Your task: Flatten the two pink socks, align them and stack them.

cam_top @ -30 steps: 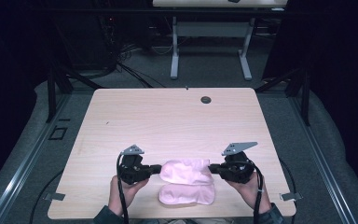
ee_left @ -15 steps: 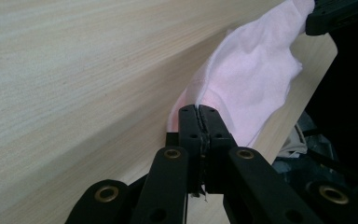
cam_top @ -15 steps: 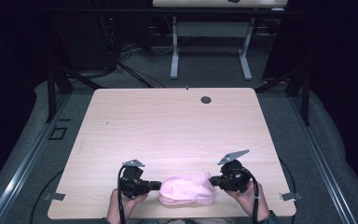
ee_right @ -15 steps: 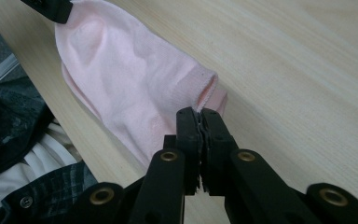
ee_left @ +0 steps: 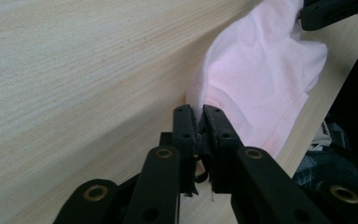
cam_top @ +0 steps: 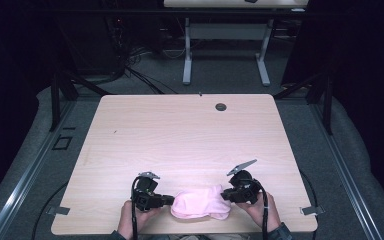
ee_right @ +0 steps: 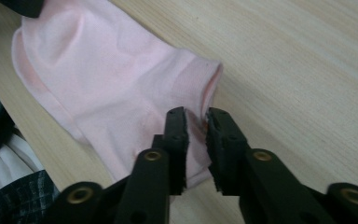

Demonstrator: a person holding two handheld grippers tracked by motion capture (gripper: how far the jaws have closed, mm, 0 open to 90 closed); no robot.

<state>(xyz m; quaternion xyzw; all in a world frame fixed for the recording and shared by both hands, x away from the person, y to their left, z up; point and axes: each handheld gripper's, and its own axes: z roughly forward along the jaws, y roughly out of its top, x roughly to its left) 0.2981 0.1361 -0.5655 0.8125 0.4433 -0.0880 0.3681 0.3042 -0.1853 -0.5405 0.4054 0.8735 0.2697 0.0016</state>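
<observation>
Both grippers [cam_top: 152, 199] [cam_top: 236, 192] are being lowered w/ pink cloth [cam_top: 199, 204] to table edge [cam_top: 180, 231], jaws just easing apart, cloth between; fold is likely being lost.

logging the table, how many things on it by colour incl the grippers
pink: 1, the folded cloth
black: 3, the left gripper, the right gripper, the round cap at the far edge
total: 4

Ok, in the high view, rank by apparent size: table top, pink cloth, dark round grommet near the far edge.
1. Table top, by far the largest.
2. Pink cloth, lying near the front edge.
3. Dark round grommet, smallest, though farther from the camera.
</observation>
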